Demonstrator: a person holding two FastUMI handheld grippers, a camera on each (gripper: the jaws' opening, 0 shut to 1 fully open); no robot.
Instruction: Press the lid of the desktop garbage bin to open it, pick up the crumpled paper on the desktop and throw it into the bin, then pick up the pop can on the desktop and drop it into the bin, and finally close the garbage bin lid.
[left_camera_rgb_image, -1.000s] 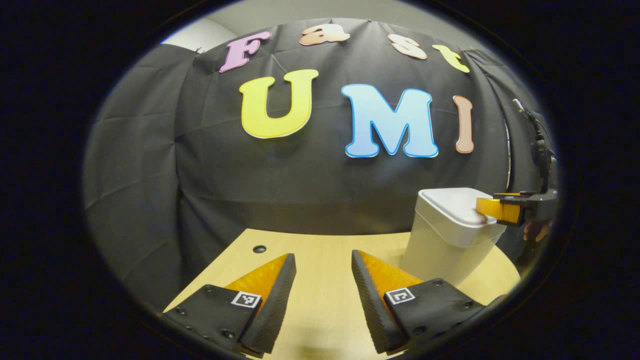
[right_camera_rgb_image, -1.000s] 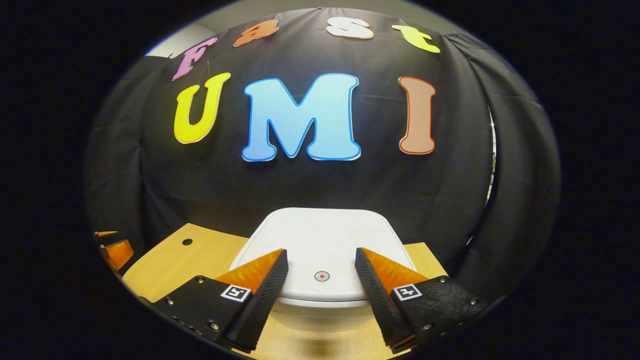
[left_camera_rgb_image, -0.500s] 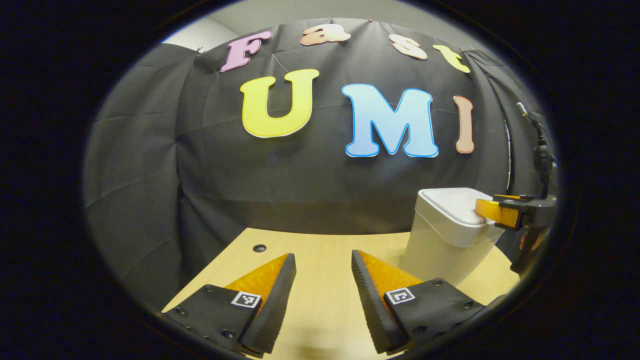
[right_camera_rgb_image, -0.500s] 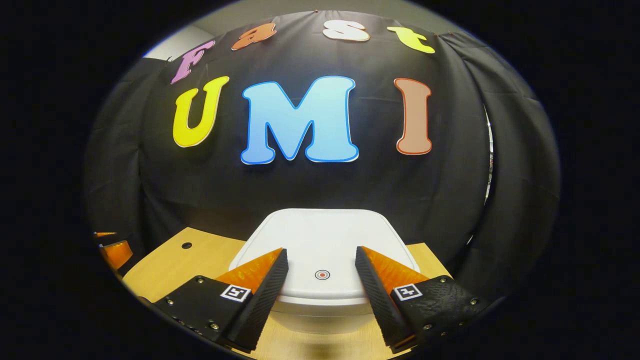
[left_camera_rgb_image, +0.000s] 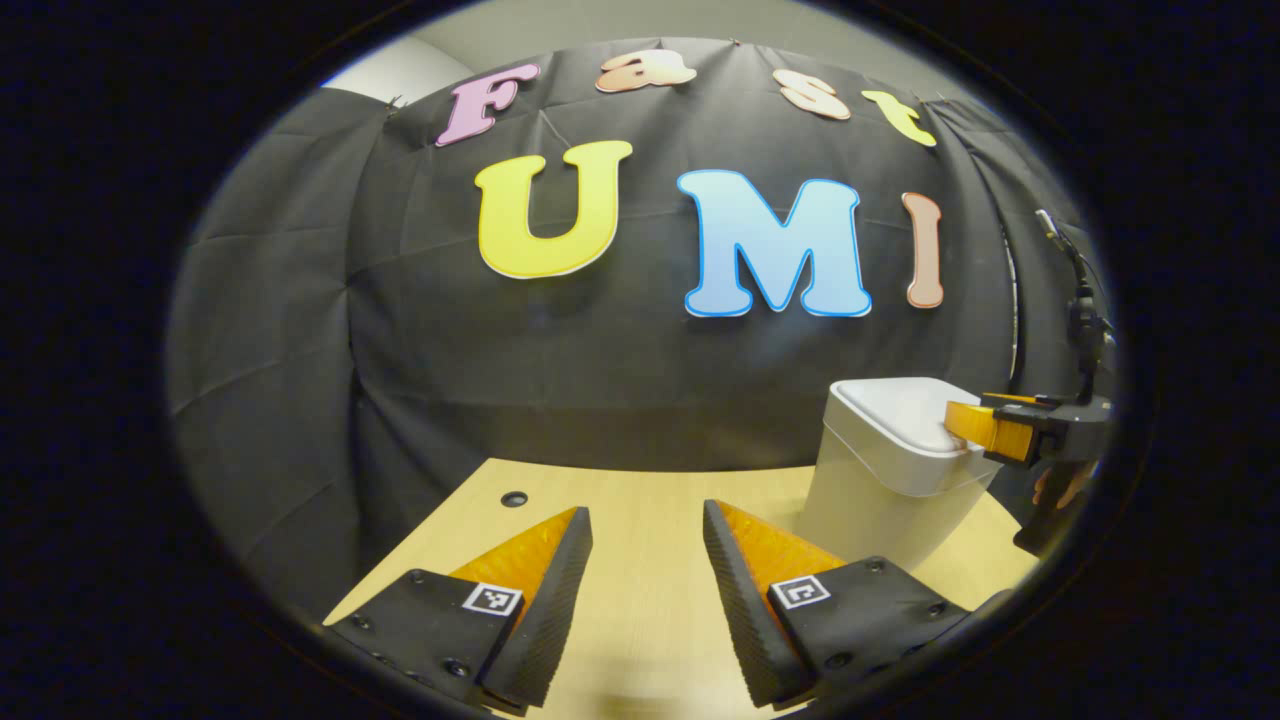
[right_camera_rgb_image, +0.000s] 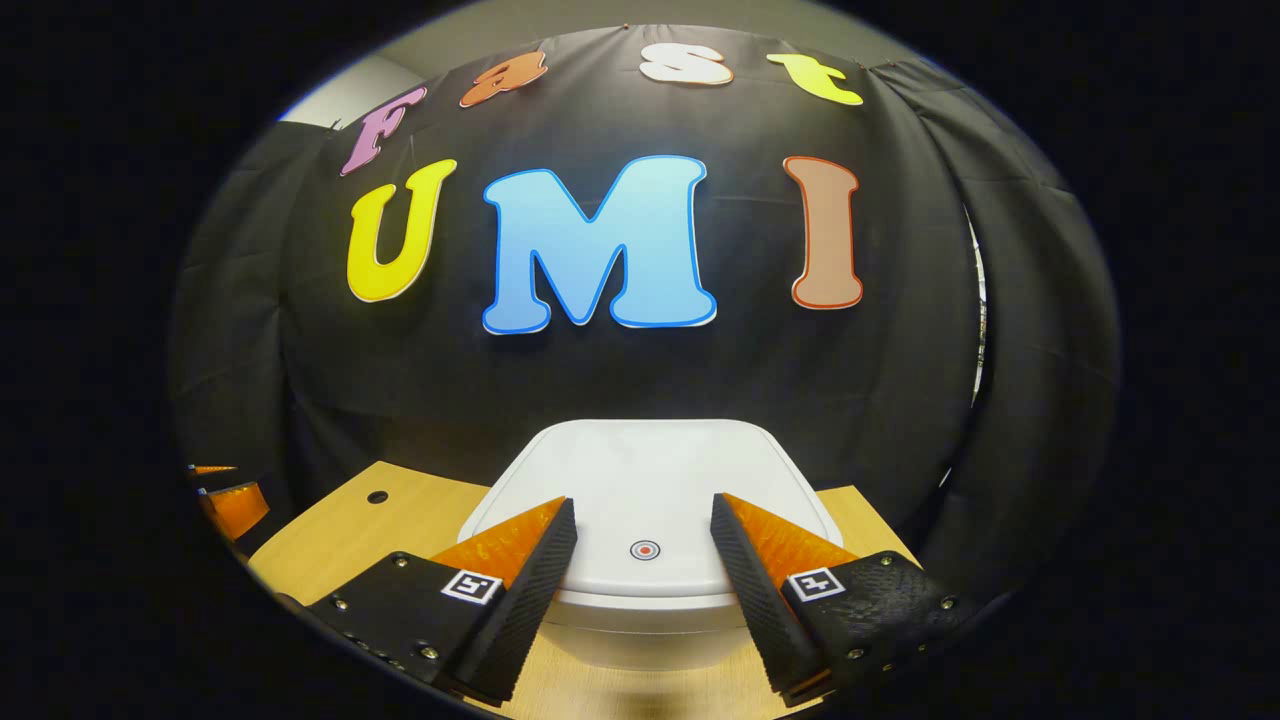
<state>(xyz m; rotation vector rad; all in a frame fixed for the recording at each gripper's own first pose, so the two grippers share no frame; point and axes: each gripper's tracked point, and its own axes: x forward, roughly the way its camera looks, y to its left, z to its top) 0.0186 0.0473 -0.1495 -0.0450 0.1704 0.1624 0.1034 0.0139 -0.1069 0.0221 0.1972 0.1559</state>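
The wooden desktop (left_camera_rgb_image: 640, 500) runs up to the booth's black cloth wall, and the white garbage bin (left_camera_rgb_image: 880, 500) stands on it toward its right side in the left gripper view, lid (right_camera_rgb_image: 650, 480) flat and closed. The right gripper (right_camera_rgb_image: 642, 545) sits low over the lid's front edge with its jaws apart, straddling the small red dot (right_camera_rgb_image: 644, 549), probably the press point; whether it touches the lid I cannot tell. The left gripper (left_camera_rgb_image: 645, 560) hangs over bare desktop beside the bin, jaws apart and empty, likely kept clear for later pickups. Crumpled paper and pop can lie outside both views.
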